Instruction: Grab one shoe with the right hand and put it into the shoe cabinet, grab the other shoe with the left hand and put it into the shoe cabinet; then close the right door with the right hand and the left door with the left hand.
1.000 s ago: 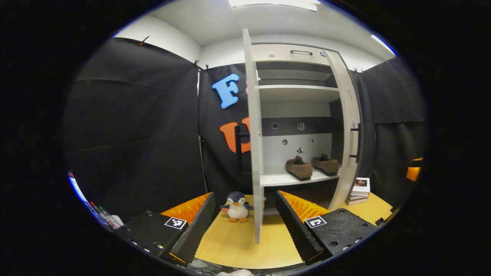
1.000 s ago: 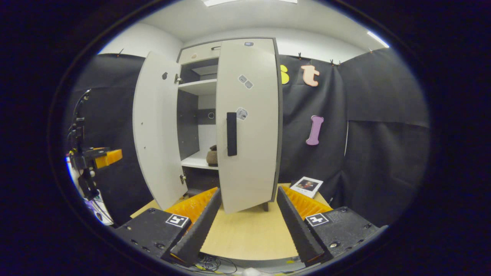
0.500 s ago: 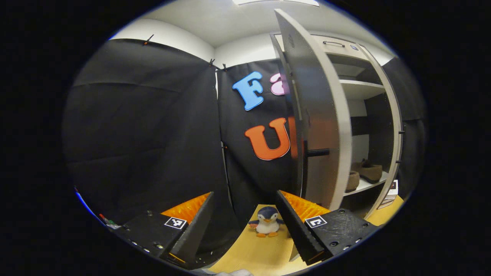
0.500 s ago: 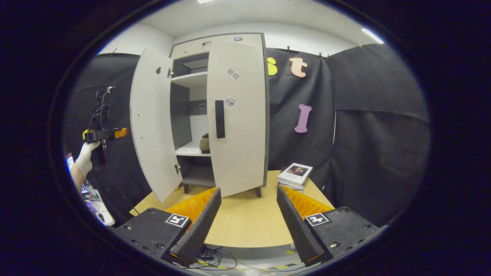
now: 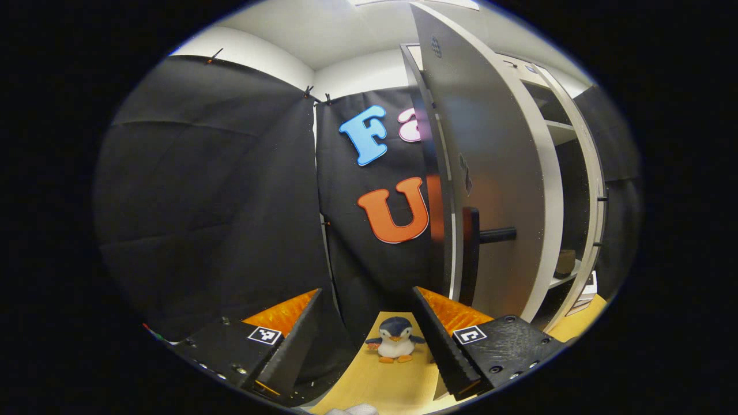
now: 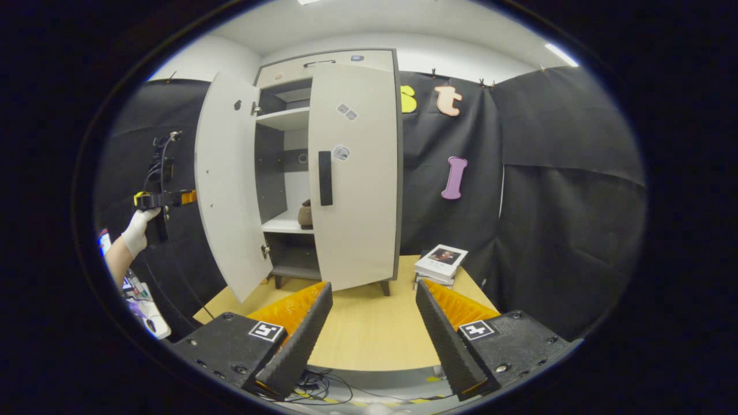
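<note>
black cloth walls box in my bench point(image 6: 369, 340), shoe cabinet point(image 6: 323, 167) at its back edge. right door point(image 6: 354, 173) looks shut, left door point(image 6: 228, 184) ajar, 1 shoe point(image 6: 305, 214) on the shelf. both grippers released, holding nothing. next i push that door closed with my left gripper point(image 5: 363, 340).

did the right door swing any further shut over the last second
Yes. In the right gripper view the right door now covers more of the cabinet opening; only a sliver of one shoe peeks past its edge.
</note>
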### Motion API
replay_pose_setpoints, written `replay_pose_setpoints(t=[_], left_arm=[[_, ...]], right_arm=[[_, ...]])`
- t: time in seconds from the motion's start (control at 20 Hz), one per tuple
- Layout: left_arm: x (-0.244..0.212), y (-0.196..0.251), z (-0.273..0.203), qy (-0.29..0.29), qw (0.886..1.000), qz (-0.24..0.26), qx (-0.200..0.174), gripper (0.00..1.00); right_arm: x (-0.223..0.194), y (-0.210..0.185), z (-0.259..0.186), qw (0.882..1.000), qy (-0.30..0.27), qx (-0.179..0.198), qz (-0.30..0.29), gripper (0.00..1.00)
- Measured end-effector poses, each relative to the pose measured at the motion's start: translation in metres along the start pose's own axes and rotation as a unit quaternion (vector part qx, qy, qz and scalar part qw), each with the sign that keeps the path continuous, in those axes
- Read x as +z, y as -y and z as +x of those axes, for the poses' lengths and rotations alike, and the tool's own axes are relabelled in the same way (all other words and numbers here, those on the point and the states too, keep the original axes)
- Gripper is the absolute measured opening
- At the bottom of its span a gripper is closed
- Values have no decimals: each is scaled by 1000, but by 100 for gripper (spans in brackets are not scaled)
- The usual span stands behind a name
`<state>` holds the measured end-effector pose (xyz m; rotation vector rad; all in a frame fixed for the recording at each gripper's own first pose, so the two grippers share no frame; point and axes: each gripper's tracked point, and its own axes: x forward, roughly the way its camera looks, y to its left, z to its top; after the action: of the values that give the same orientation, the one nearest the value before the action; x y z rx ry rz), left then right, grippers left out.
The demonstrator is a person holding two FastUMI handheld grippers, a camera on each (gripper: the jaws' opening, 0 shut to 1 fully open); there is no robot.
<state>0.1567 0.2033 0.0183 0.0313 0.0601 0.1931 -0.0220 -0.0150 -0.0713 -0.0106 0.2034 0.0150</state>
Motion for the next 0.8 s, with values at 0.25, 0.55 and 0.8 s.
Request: replay_pose_setpoints(t=[0.25,0.55,0.8], left_arm=[[0,8,-4,4,1000,-15,1,90],[5,34,-13,4,1000,-2,-11,90],[7,59,-16,7,1000,2,-25,90]], right_arm=[[6,6,3,1000,6,2,3,96],[4,11,2,1000,8,5,4,96],[9,16,5,1000,10,4,3,96]])
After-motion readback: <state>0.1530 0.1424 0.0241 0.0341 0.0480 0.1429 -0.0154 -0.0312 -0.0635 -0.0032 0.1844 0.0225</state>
